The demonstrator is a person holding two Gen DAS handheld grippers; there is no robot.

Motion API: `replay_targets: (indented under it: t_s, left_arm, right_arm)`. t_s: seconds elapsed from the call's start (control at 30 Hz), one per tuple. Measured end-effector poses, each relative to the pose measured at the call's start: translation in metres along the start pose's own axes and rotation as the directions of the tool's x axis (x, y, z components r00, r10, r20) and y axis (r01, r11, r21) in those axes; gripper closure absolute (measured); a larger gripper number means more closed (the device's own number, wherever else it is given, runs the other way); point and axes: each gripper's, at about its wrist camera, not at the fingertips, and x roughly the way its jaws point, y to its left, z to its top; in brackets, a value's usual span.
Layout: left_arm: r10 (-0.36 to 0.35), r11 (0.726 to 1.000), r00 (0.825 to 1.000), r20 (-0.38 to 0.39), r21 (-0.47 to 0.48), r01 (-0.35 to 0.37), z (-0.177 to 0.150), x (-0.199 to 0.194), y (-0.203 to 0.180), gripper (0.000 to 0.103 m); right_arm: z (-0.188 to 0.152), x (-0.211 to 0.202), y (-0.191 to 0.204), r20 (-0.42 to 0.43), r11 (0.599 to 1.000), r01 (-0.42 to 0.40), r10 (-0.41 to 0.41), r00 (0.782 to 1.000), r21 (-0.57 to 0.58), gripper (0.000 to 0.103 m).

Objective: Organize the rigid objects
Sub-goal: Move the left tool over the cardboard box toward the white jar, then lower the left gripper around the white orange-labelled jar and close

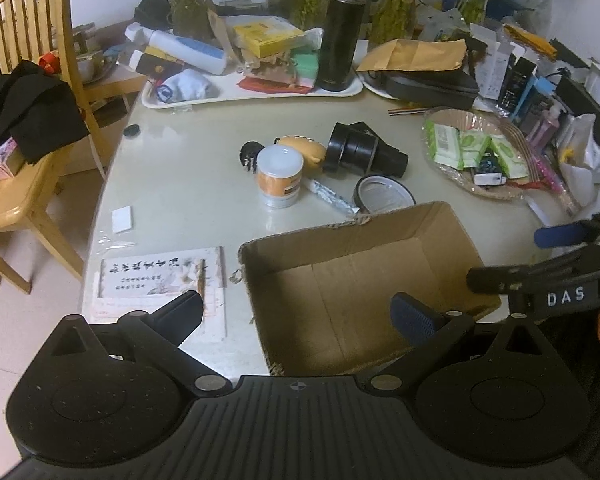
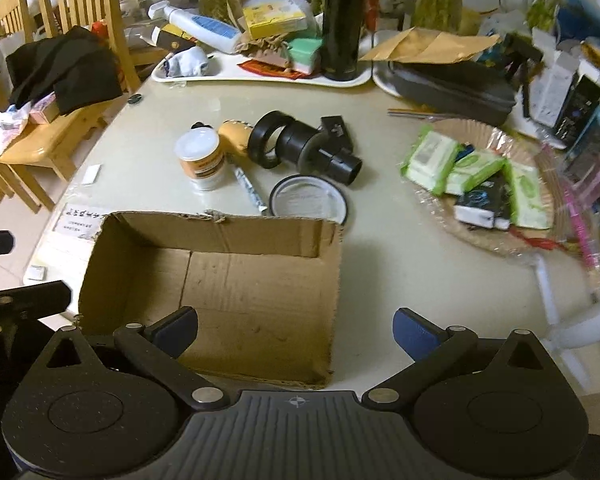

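Note:
An empty cardboard box (image 1: 364, 280) (image 2: 228, 280) stands open on the pale table. Beyond it lie an orange-labelled jar with a white lid (image 1: 280, 178) (image 2: 201, 158), a black lens-like tube assembly (image 1: 364, 150) (image 2: 304, 146), a round black-rimmed lid (image 1: 384, 196) (image 2: 309, 200), a foil-wrapped stick (image 1: 330, 196) (image 2: 250, 188) and a tan rounded object (image 1: 306, 150) (image 2: 234, 134). My left gripper (image 1: 298, 314) is open over the box's near-left corner. My right gripper (image 2: 296, 330) is open above the box's near edge; it also shows at the left wrist view's right edge (image 1: 512, 258).
A white tray (image 1: 260, 92) (image 2: 260, 74) holds a tall black flask (image 1: 342, 32) (image 2: 342, 20) and clutter. A wicker basket (image 1: 480, 152) (image 2: 488, 184) of wipe packs sits right. A booklet (image 1: 156, 284) lies left of the box. Wooden chairs (image 1: 28, 120) stand at left.

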Motion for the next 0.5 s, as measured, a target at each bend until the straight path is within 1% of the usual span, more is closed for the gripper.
replay_targets:
  t_s: [0.13, 0.33, 0.4, 0.5]
  left_arm:
    - [0.000, 1.000, 1.000, 0.001, 0.005, 0.000, 0.005, 0.009, 0.000, 0.001]
    - [-0.016, 1.000, 0.999, 0.038, 0.008, 0.016, 0.014, 0.014, 0.000, 0.001]
    - [-0.025, 1.000, 0.999, 0.048, 0.005, 0.025, 0.018, 0.016, 0.001, 0.001]
    - [-0.018, 1.000, 0.998, 0.064, 0.024, 0.017, 0.024, 0.020, -0.002, 0.001]
  right_arm:
    - [0.002, 0.008, -0.002, -0.015, 1.000, -0.025, 0.025, 1.000, 0.009, 0.000]
    - [0.008, 0.013, -0.009, -0.008, 0.996, -0.072, 0.072, 0.997, 0.047, 0.000]
    - [0.010, 0.014, -0.012, -0.015, 0.992, -0.099, 0.101, 0.995, 0.072, 0.000]
    - [0.014, 0.013, -0.015, -0.009, 0.984, -0.151, 0.152, 0.988, 0.092, 0.000]
